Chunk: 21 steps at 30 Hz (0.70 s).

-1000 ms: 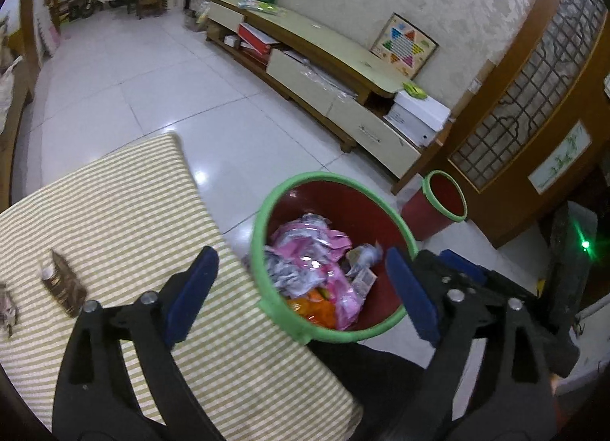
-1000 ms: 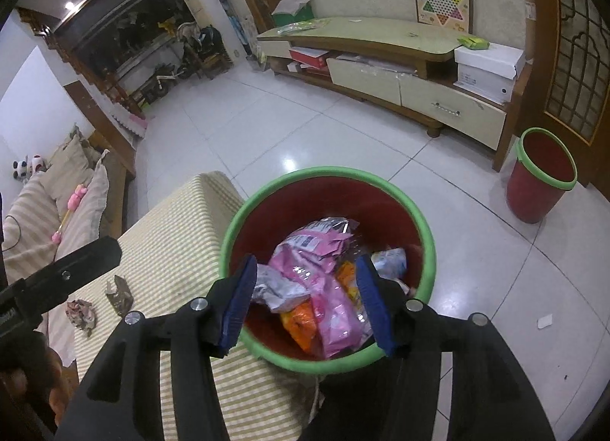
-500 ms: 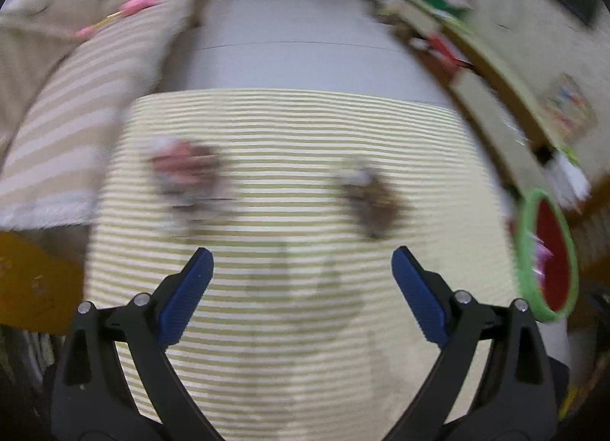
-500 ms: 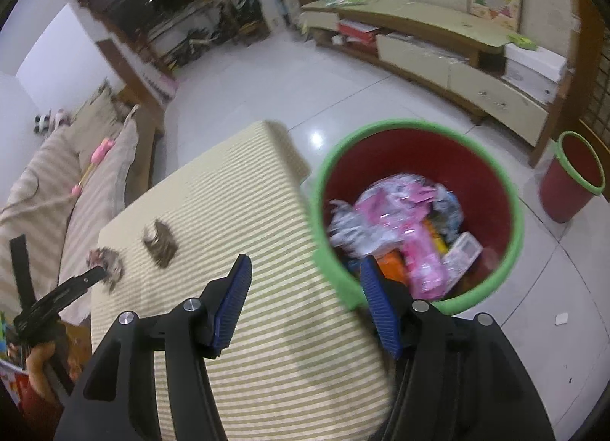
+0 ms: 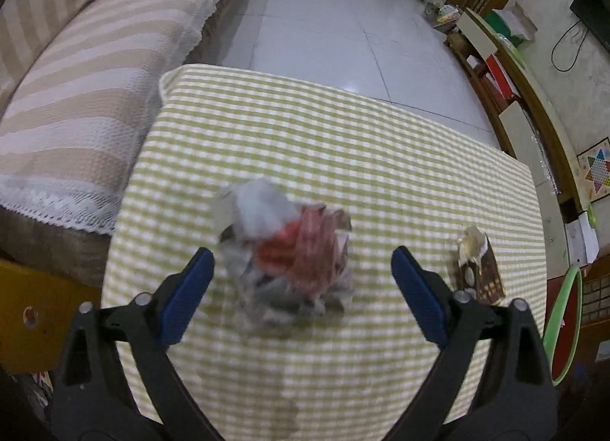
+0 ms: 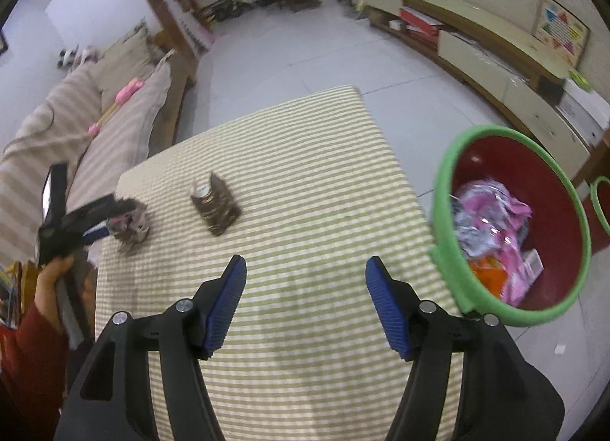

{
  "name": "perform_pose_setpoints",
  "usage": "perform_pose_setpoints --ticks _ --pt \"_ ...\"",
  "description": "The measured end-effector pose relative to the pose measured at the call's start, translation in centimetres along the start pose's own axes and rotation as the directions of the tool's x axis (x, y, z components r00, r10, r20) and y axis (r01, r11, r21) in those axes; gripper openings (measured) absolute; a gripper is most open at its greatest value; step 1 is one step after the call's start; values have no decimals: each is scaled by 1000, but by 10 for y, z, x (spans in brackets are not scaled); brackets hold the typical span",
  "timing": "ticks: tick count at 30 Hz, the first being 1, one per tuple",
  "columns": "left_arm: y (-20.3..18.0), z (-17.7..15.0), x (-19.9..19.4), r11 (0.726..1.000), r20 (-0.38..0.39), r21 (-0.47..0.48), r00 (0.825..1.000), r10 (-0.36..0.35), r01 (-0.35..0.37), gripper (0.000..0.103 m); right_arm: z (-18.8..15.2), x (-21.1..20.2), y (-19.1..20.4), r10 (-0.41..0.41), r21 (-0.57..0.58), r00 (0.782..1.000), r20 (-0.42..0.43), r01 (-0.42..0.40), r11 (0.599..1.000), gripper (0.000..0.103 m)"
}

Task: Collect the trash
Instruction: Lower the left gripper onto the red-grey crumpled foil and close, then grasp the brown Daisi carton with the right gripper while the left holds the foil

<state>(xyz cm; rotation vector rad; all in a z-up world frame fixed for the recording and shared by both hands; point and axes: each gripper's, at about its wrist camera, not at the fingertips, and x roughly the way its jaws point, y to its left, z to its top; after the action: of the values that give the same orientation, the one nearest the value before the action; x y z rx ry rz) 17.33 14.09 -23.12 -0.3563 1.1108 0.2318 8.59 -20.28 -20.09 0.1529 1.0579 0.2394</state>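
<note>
A crumpled red, white and grey wrapper (image 5: 289, 246) lies on the green checked tablecloth (image 5: 343, 143), between the open fingers of my left gripper (image 5: 301, 288), which hovers just over it. In the right wrist view the same wrapper (image 6: 129, 225) sits at the table's left with my left gripper (image 6: 95, 219) at it. A brown snack wrapper (image 5: 476, 269) lies to the right; it also shows in the right wrist view (image 6: 215, 204). My right gripper (image 6: 305, 303) is open and empty above the table's near part. The red bin with a green rim (image 6: 450, 212) holds several wrappers.
A striped sofa (image 5: 76, 78) runs along the table's left side. A long low cabinet (image 6: 495, 48) stands by the far wall. A second red bin (image 6: 600, 204) stands behind the first. White tiled floor (image 6: 305, 44) lies beyond the table.
My left gripper has swung from the bin to the table's left and come down over the crumpled wrapper. My right gripper has swung left from the bin to over the table.
</note>
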Motion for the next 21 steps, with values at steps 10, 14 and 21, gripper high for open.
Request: perform_pose_setpoints --ticks 10,14,21 --pt "13 -31 -36 997 47 -8 996 -74 74 40 36 81 75 22 -221 995 -100 -44 974 67" --pt "26 -67 -61 993 39 -47 994 -106 108 40 43 126 98 3 -300 988 -154 -50 953 67" --pt "39 -114 -93 993 41 -83 996 -84 87 41 54 175 109 -10 -251 975 -222 -47 967 67"
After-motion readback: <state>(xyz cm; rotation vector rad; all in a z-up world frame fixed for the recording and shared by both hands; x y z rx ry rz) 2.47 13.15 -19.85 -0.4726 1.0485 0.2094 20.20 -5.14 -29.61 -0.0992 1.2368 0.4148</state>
